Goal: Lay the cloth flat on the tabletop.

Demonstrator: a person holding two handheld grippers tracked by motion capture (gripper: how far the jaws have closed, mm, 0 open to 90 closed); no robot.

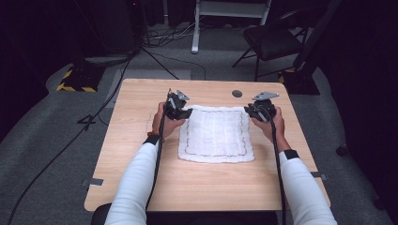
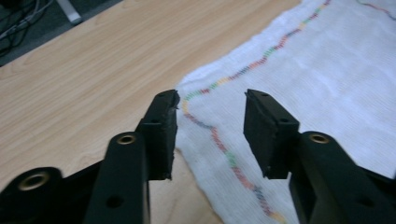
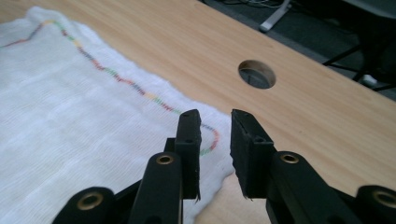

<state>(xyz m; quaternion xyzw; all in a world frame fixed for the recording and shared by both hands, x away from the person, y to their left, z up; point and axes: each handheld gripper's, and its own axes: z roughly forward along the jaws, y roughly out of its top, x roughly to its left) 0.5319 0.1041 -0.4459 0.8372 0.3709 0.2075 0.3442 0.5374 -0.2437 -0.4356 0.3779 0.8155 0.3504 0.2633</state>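
Wooden tabletop (image 1: 141, 164) carries a white cloth (image 1: 216, 136); left gripper (image 2: 210, 121) and right gripper (image 3: 215, 140) hover over its far corners, jaws spread, pinching nothing

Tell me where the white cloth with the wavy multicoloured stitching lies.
The white stitched cloth lies flat mid-table in the high view, its far corners beside the left claw and right claw.

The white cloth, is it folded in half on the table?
No, the white cloth lies spread flat as one open square on the table.
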